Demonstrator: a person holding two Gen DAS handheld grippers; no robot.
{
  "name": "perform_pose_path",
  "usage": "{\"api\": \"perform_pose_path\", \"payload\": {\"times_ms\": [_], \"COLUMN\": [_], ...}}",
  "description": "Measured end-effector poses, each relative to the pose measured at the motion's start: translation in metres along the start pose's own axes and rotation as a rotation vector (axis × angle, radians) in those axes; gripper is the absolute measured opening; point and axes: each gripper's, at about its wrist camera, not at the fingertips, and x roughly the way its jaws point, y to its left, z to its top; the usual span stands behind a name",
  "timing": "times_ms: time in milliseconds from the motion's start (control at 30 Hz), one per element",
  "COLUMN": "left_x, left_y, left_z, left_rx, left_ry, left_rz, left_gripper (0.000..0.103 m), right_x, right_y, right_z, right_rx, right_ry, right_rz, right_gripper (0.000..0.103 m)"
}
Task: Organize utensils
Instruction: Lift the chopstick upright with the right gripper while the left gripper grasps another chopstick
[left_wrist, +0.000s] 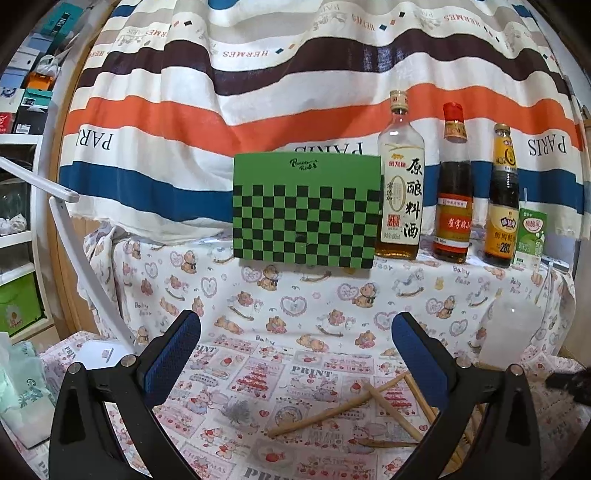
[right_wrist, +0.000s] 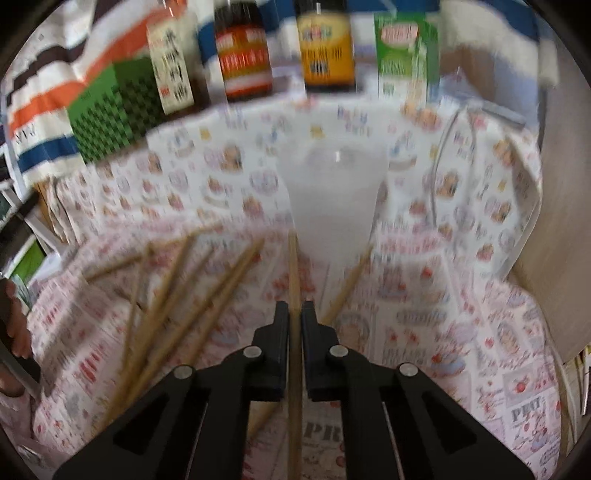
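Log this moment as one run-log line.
right gripper: shut on chopstick | left gripper: open, empty | cup: ahead, upright | loose chopsticks: on cloth

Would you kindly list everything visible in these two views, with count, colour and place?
chopsticks: several, tan wood, scattered on the printed cloth to the left of the right gripper
held chopstick: one, tan, pointing toward the cup
cup: one, translucent white, upright on the cloth
checkered box: one, green and black, at the back
bottles: three, clear, red-capped dark and yellow-labelled dark, in a row right of the box
carton: one, green, right end of the row
striped cloth: one, white, orange, brown, blue, hanging behind
left gripper: black with blue pads, open, nothing between them
right gripper: black, closed on the held chopstick
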Motion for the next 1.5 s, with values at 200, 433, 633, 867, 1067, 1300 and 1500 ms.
{"api": "perform_pose_path", "payload": {"times_ms": [200,433,633,867,1067,1300,1500], "left_x": [0.002,0.009,0.051,0.061,0.061,0.094,0.131], "left_y": [0.000,-0.009,-0.028,-0.034,-0.042,-0.088,-0.094], "left_z": [-0.001,-0.004,-0.023,-0.039,-0.038,-0.043,-0.045], "left_rx": [-0.004,0.054,0.152,0.109,-0.030,-0.003,0.003], "left_ry": [0.011,0.052,0.369,0.509,0.630,0.816,0.871], "left_rz": [-0.004,-0.012,-0.067,-0.229,-0.378,-0.310,-0.163], "left_gripper": [0.103,0.103,0.067,0.049,0.049,0.048,0.029], "right_x": [-0.039,-0.056,-0.058,-0.059,-0.058,-0.057,-0.058], "right_y": [0.004,0.002,0.004,0.003,0.003,0.003,0.006], "right_z": [0.007,0.009,0.008,0.007,0.006,0.004,0.003], "right_rx": [0.001,0.033,0.023,0.013,0.025,0.023,0.012], "right_ry": [-0.227,-0.321,-0.338,-0.335,-0.332,-0.332,-0.334], "right_rz": [0.036,0.064,0.056,0.074,0.092,0.086,0.083], "right_gripper": [0.006,0.006,0.006,0.007,0.006,0.006,0.007]}}
